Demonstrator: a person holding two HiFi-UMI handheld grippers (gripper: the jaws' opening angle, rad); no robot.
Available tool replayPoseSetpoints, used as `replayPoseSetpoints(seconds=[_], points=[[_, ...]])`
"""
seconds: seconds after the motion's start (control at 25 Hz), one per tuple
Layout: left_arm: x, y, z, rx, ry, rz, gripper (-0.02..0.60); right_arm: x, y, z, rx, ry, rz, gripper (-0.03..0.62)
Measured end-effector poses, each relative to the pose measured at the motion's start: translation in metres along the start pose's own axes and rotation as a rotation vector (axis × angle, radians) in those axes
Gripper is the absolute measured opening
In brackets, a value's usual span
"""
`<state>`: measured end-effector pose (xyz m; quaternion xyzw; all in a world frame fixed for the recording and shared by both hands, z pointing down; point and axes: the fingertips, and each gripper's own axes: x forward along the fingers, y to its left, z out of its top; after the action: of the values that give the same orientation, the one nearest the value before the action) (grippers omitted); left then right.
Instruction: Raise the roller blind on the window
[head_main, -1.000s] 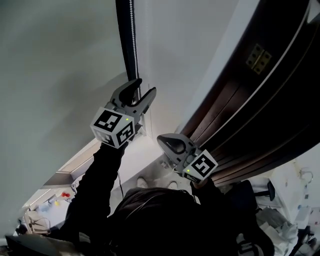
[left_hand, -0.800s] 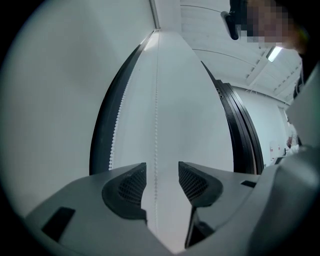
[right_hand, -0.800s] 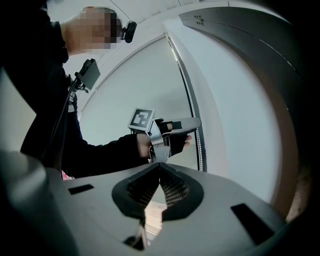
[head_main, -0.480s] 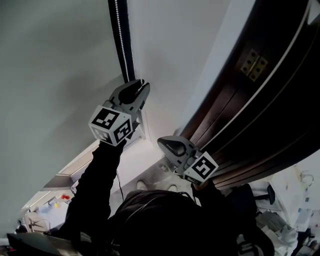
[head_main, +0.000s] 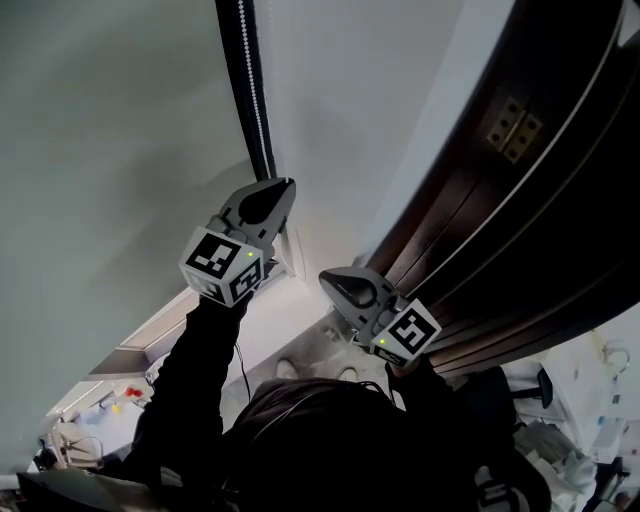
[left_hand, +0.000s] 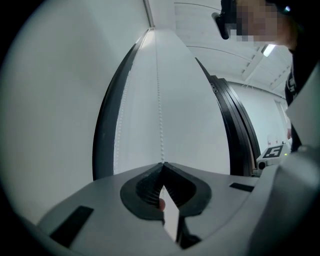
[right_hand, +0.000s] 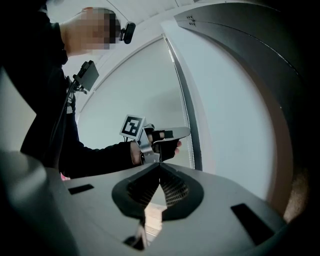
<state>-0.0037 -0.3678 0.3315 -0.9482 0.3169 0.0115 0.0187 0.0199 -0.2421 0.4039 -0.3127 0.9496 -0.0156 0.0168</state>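
The left gripper (head_main: 275, 186), one of two held overhead, has its jaws pressed together on the bead chain (head_main: 255, 95). It pinches one of the two strands seen in the left gripper view. The right gripper (head_main: 327, 279) sits lower and just beside it, jaws closed on nothing. The one roller blind (head_main: 100, 150), pale grey, fills the left of the head view beside a dark strip (head_main: 232, 60) along which the chain runs. A dark wooden frame (head_main: 480, 230) stands at the right, bearing one brass hinge (head_main: 515, 125).

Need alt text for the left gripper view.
The left gripper is shut on a bead chain, which runs straight up from the jaw tips over a white surface. A dark frame strip curves up on each side.
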Motion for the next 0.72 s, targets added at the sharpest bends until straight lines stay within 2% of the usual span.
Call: replayPoseSetpoints(seconds=[0.2,0.44,0.72], points=[[-0.012,-0.01,-0.003,-0.044,-0.012,-0.049,0.006,0.002,-0.001,0.0,0.01,-0.011,0.006,0.006],[-0.031,-0.024,-0.015,-0.059,-0.009,-0.067,0.006,0.007,0.006,0.0,0.017,-0.009,0.024,0.006],[-0.061,-0.048,-0.088,-0.151,0.072,-0.075,0.005,0.009,0.01,0.009,0.045,-0.036,0.037,0.008]])
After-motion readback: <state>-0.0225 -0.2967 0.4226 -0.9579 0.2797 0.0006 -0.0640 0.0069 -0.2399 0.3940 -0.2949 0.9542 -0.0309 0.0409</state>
